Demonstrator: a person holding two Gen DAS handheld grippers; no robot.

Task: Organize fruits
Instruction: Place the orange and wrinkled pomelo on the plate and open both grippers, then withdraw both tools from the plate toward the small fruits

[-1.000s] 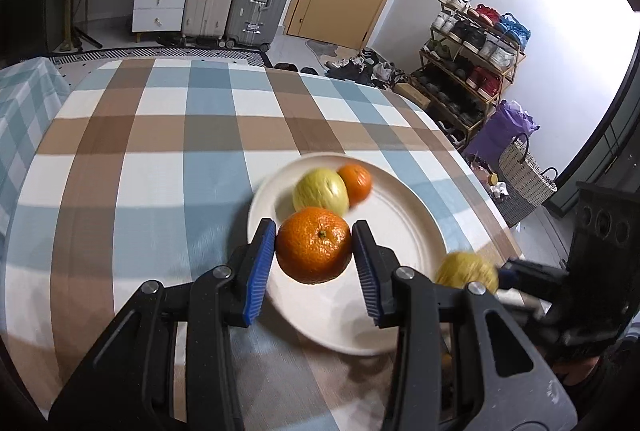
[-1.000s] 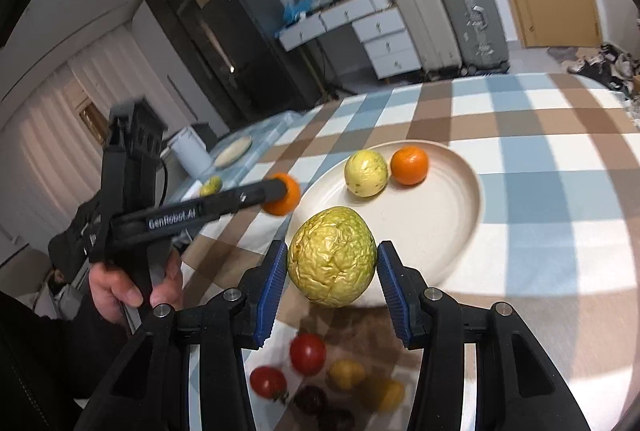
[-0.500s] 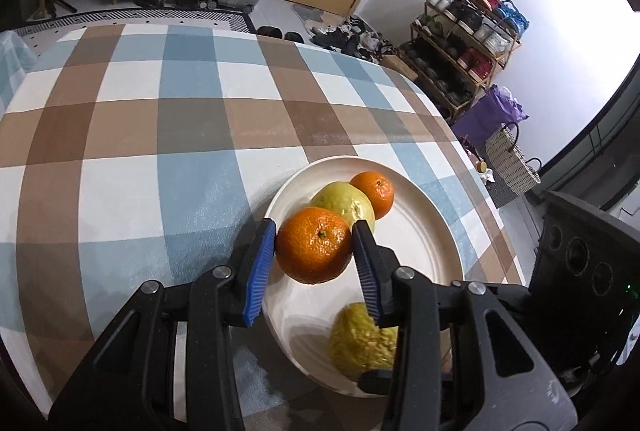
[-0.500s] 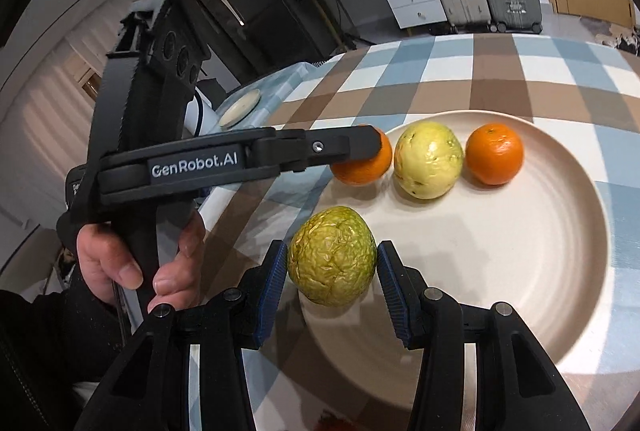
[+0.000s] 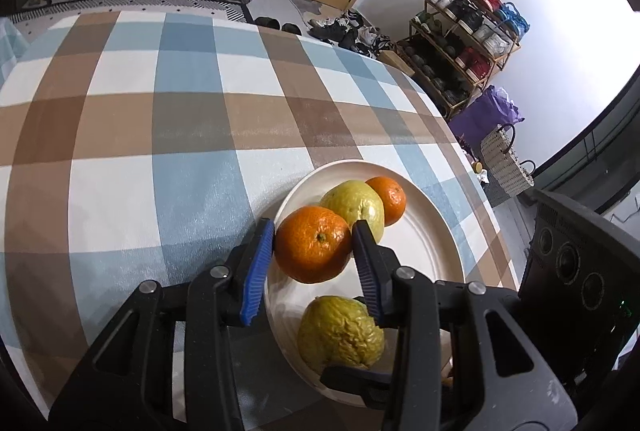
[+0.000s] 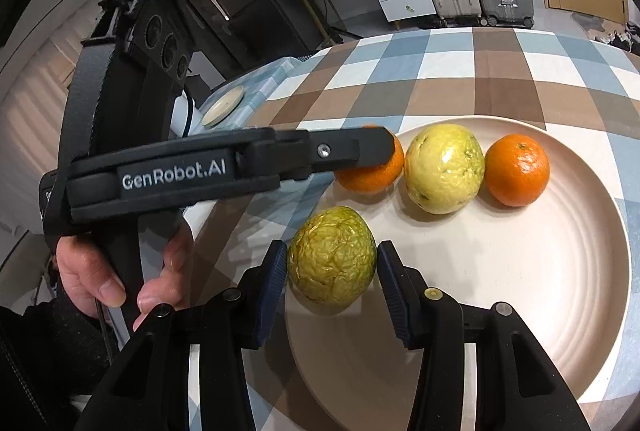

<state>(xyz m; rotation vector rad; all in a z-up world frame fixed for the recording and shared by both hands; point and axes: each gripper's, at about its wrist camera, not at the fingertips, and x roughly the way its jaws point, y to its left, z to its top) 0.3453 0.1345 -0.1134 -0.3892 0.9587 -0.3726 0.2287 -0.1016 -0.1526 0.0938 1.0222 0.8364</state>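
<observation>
A round table (image 5: 168, 135) was covered by a checked cloth (image 5: 120, 191); a cream plate (image 5: 436, 255) was set near its edge.

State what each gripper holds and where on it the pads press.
Left gripper clamps an orange by its two sides. Right gripper flanks a wrinkled yellow-green fruit at its sides, over the plate; the grip is unclear.

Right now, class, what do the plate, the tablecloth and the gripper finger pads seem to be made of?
Plate: probably glazed ceramic or melamine; cream, soft sheen, faint concentric ridges. Tablecloth: woven fabric, matte, slightly fuzzy blue, brown and white checks. Finger pads: likely rubber or soft plastic; blue, finely ribbed, set on matte black hard plastic fingers.
</observation>
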